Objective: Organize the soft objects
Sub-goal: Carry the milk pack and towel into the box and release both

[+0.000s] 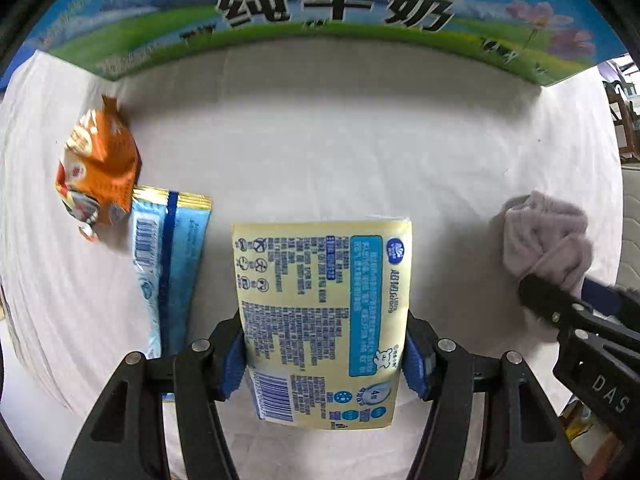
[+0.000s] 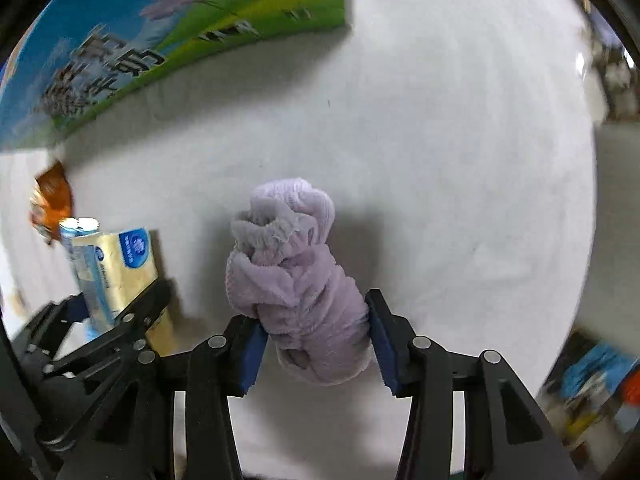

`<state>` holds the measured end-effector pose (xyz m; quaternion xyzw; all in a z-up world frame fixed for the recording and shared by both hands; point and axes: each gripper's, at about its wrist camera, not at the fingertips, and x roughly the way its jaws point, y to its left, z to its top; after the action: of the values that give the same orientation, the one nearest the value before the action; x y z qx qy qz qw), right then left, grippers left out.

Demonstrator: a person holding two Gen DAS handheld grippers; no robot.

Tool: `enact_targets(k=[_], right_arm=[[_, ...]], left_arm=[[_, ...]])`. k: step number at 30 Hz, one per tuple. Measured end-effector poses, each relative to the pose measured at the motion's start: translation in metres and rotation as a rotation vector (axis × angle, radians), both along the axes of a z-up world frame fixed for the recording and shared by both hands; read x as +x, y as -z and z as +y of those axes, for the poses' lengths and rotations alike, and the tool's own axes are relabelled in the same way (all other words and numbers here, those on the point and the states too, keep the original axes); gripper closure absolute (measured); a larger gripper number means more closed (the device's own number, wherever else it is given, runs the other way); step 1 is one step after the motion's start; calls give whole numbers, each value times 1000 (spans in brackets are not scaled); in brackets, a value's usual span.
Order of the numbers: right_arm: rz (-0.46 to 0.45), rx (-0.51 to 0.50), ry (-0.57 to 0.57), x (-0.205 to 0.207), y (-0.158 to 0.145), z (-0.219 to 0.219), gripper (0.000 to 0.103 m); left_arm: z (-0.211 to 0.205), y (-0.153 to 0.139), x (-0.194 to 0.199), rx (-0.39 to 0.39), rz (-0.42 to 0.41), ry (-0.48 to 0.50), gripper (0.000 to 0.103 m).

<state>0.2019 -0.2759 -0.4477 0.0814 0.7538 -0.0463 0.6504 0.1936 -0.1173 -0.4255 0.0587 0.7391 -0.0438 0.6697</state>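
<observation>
**Over the white cloth: two grippers, each holding a soft item**

Above a white cloth-covered surface (image 1: 320, 140), the left gripper (image 1: 326, 356) points down, its blue pads (image 1: 234, 364) pressed against the two long edges of a pale yellow tissue pack (image 1: 324, 312) with blue print and a barcode. To the left of this pack, a blue-and-white packet (image 1: 168, 272) lies flat on the cloth, and an orange snack bag (image 1: 100, 168) rests at its far end, touching or overlapping its corner. A printed milk carton box (image 1: 320, 12) with a sky-and-meadow design stands along the far edge of the cloth.

The right gripper (image 2: 316, 348) likewise points down, clamped on a rolled lilac towel (image 2: 296, 280); its blue pads (image 2: 252, 352) press into the sides of the roll near its lower end, and the free end bunches beyond the fingertips. In the left wrist view the towel (image 1: 548, 236) appears at the right, well apart from the tissue pack. In the right wrist view the tissue pack (image 2: 120, 272) and left gripper sit at the lower left. Blurred clutter occupies the lower right margin; its contents cannot be told.
</observation>
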Motion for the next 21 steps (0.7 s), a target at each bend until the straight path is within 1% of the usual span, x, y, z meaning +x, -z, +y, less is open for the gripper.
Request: enact_targets(k=[2, 3, 4, 5, 6, 7, 8, 9, 11, 12, 13, 14, 17, 21], right_arm=[[-27, -40, -58, 0, -3, 6, 48], [-37, -62, -88, -1, -2, 12, 48], [-42, -82, -115, -4, -1, 20, 48], [-46, -85, -132, -5, 0, 23, 48], [-50, -88, -139, -6, 2, 27, 48], [-48, -89, -143, -5, 5, 31, 50], [-45, -79, -138, -7, 7, 32, 58], [-38, -66, -125, -9, 8, 34, 60], [-36, -67, -110, -11, 8, 32, 61], [-33, -53, -95, -12, 7, 34, 61], [-25, -30, -77, 1, 8, 29, 62], [-17, -14, -62, -1, 5, 29, 62], [-24, 36, -23, -2, -14, 29, 63], [-65, 75, 15, -9, -55, 21, 63]], left_arm=[[-2, 4, -6, 9, -5, 13, 43], [5, 4, 11, 9, -4, 16, 43], [4, 5, 11, 12, -5, 19, 43], [3, 4, 10, 15, -7, 22, 43], [-6, 12, 2, 15, -10, 24, 43], [-8, 13, 3, 15, -13, 26, 43], [-9, 13, 3, 15, -14, 29, 43], [0, -1, 0, 15, -14, 27, 43], [-2, -3, -2, 10, -20, 28, 43], [-1, -11, 1, 11, -28, 30, 43], [3, -22, 4, 11, -36, 31, 43], [5, -27, 3, 8, -46, 31, 43], [10, -47, -1, -8, -79, 27, 43], [12, -91, -2, -44, -143, 18, 43]])
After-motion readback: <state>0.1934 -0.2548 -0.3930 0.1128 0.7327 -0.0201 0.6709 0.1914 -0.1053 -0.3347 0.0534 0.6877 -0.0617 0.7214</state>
